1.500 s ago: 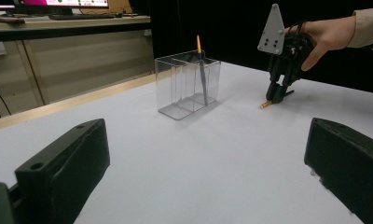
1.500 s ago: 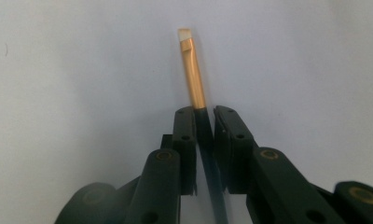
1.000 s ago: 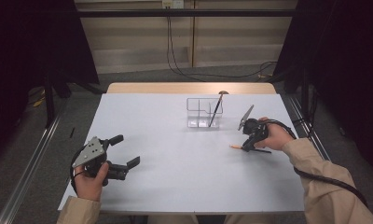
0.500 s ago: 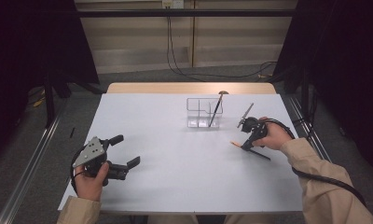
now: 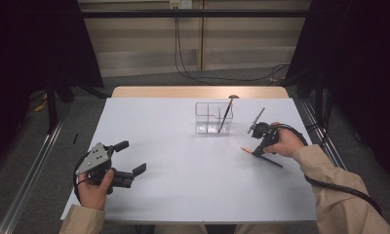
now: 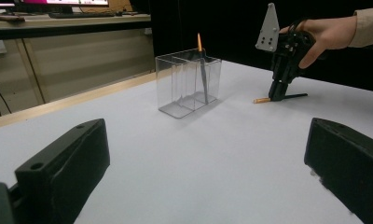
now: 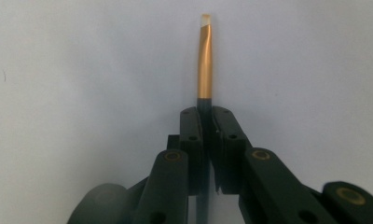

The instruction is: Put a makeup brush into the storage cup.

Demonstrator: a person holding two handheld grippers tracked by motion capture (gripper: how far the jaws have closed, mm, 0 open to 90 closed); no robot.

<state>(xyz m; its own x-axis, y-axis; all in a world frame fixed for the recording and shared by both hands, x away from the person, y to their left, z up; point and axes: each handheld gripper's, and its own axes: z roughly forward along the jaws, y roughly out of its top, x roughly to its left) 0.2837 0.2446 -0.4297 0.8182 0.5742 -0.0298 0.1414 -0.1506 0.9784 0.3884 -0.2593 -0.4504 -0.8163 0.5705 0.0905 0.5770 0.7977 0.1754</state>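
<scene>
White table (image 5: 183, 195) against dark surrounds | right gripper (image 5: 259, 149) is tipped steeply down by the right hand (image 5: 285, 142), jaws clenched on a brush (image 7: 204, 60) lying on the table, gold ferrule jutting past the tips | left gripper (image 5: 129, 158) is held low, jaws spread wide, nothing between

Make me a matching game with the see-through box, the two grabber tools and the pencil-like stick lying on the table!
Things:
1. clear plastic compartment box
2. left gripper
3. right gripper
4. dark stick with a gold-orange end

States:
A. jaws wide open, holding nothing
B. lying on the white table, pinched between two jaws
C. stands upright with one dark stick leaning inside
D. tilted down, jaws closed on a stick

Pairs: 1-C, 2-A, 3-D, 4-B
</scene>
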